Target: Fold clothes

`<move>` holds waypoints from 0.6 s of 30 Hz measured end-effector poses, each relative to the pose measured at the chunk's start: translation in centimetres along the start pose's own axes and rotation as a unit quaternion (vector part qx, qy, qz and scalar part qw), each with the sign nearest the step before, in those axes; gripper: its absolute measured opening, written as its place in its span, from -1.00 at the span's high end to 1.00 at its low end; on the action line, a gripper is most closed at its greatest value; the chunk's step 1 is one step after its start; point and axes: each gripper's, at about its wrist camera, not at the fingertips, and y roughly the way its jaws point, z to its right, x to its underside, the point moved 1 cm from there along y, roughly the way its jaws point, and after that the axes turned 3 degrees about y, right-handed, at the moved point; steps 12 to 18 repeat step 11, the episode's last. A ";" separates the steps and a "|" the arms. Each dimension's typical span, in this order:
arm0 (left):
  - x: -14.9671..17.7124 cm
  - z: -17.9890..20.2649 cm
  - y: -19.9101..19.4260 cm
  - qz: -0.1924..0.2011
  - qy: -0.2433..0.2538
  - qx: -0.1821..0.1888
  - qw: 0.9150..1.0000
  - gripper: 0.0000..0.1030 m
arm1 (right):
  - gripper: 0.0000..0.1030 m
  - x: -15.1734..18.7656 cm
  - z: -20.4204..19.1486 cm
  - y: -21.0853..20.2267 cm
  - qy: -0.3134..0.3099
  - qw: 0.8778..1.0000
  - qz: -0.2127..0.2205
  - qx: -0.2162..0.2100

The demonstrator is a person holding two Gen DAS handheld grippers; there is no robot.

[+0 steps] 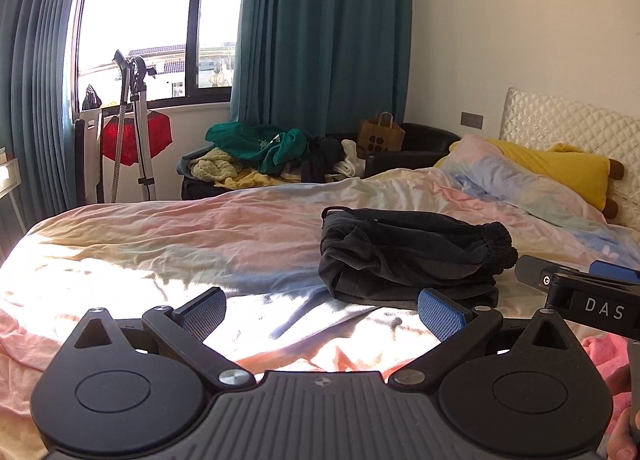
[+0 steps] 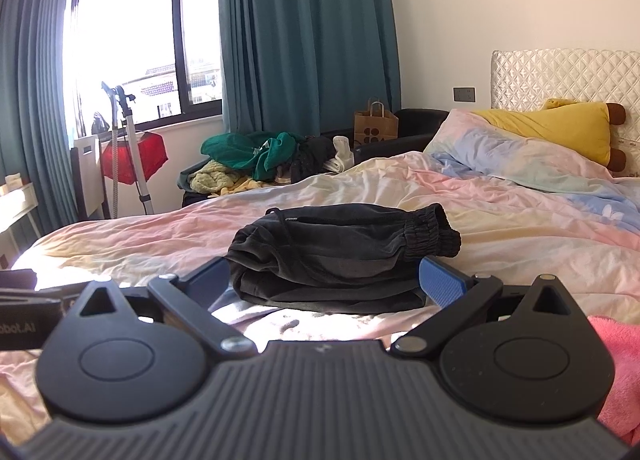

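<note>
One folded black garment [image 2: 340, 256] lies on your bed [image 2: 520, 228]; your left gripper [image 1: 322, 314] and right gripper [image 2: 324, 284] are spread, apparently empty.

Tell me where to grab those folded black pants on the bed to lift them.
Probably grip the folded black pants at the stacked near edge, coming in low from the front with the open right gripper. The layers meet there; the loose cuffs at the right would unfold.
</note>
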 end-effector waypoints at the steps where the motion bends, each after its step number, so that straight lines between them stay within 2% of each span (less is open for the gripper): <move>1: 0.0 0.0 0.0 -0.001 0.000 -0.001 1.000 -1.00 | -1.00 0.0 0.1 0.0 0.002 1.000 -0.001 0.000; 18: 0.1 -0.2 -0.4 0.005 -0.002 -0.012 1.000 -1.00 | -1.00 0.0 -0.4 0.1 -0.007 1.000 -0.002 0.007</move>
